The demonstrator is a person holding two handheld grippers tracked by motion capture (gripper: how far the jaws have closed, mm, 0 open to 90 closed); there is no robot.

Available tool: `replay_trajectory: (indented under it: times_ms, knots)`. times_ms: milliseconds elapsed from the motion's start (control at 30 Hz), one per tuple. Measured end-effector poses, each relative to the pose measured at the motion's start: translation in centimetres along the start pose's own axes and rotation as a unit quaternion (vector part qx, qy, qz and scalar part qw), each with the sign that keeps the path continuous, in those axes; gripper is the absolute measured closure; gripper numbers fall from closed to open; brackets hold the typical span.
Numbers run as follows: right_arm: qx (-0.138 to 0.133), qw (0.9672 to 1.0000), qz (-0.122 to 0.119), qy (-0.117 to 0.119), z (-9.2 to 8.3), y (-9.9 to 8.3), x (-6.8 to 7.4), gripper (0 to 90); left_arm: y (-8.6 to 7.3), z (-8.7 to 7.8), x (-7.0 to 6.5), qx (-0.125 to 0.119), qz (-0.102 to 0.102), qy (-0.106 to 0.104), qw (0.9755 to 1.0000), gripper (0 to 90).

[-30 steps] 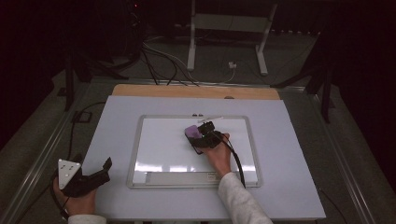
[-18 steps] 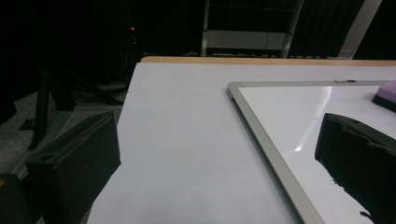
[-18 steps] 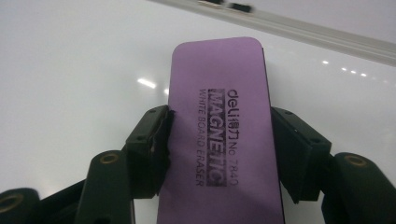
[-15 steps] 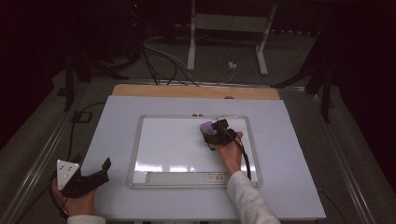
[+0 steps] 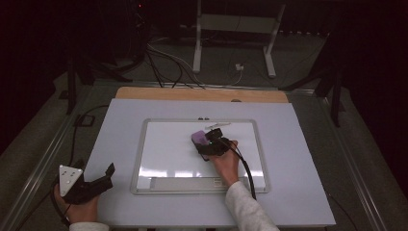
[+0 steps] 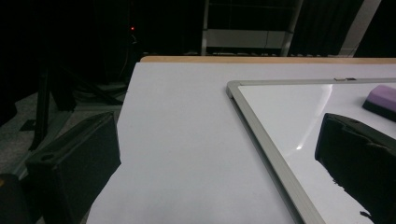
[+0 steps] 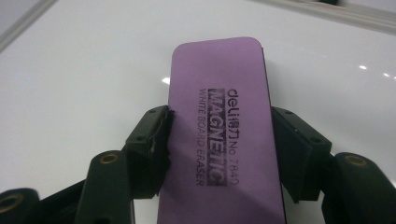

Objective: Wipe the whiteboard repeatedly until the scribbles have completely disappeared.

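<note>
A: Nearest to us, what did we have at the front left corner of the pale grey table (image 5: 298,192)?

B: We had the left gripper (image 5: 103,179) resting there in our left hand (image 5: 79,208), black, with its grey three-cornered plate on top. In the left gripper view its jaws stood wide apart with nothing between them, one over the table edge and one over the board's corner.

A: And a little farther in?

B: We saw the rectangular white dry-erase board with the silver metal frame (image 5: 139,159) lying flat in the middle of the table. Our right hand (image 5: 225,161) reached onto it from the front, a light sleeve behind it and a black cable trailing back over the board.

A: What did the right gripper (image 7: 219,135) hold?

B: We had it clamped on the purple rectangular magnetic whiteboard eraser (image 7: 219,121). In the right gripper view the two black jaws pressed on its long sides, and the printed purple top faced up. The eraser lay on the white surface, in the upper middle part of the board (image 5: 199,138).

A: Anything beyond that?

B: Just past the eraser, by the board's far frame, we saw a small pale object, too small to identify. Then came the table's wooden far strip (image 5: 202,95), and behind it a white metal stand (image 5: 231,29) on the dark floor.
</note>
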State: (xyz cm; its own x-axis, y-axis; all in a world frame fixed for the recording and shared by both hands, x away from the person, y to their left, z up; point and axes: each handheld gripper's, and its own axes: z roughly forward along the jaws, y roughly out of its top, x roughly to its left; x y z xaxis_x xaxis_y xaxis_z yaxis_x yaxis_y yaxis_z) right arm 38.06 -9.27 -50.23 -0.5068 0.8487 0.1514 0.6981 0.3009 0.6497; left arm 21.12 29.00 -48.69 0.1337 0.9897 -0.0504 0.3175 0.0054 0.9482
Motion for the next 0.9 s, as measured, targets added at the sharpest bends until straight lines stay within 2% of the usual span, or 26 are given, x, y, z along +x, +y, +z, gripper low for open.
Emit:
replay_trajectory:
  times_ms: [67,133,367,500,567,700,900]
  knots:
    - [0.005,0.9999,-0.016,0.005,0.1,0.1,0.5,41.2,0.0,0.0,0.1,0.000,-0.003,0.001,1.0000,0.9]
    - [0.010,0.9998,-0.015,0.011,0.0,0.1,0.1,41.2,-0.1,0.0,0.1,0.000,-0.004,0.001,1.0000,0.9]
    - [0.009,0.9982,-0.004,-0.059,-1.2,0.0,-2.9,41.3,0.0,0.0,0.0,-0.001,-0.002,0.001,1.0000,0.9]
    - [0.009,0.9963,-0.002,-0.085,-1.6,0.0,-4.1,41.3,-0.1,0.0,0.1,0.000,-0.004,0.002,1.0000,0.9]
    - [0.009,0.9965,0.003,-0.083,-1.6,0.0,-4.3,41.3,-0.1,0.0,0.1,0.000,-0.004,0.001,1.0000,0.9]
    - [0.008,0.9962,0.004,-0.086,-1.6,-0.1,-4.0,41.3,0.0,0.0,0.1,0.001,-0.003,0.000,1.0000,0.9]
    - [0.007,0.9988,0.023,-0.043,-1.0,0.0,-3.1,41.2,0.0,0.1,0.0,0.002,-0.002,0.000,1.0000,0.9]
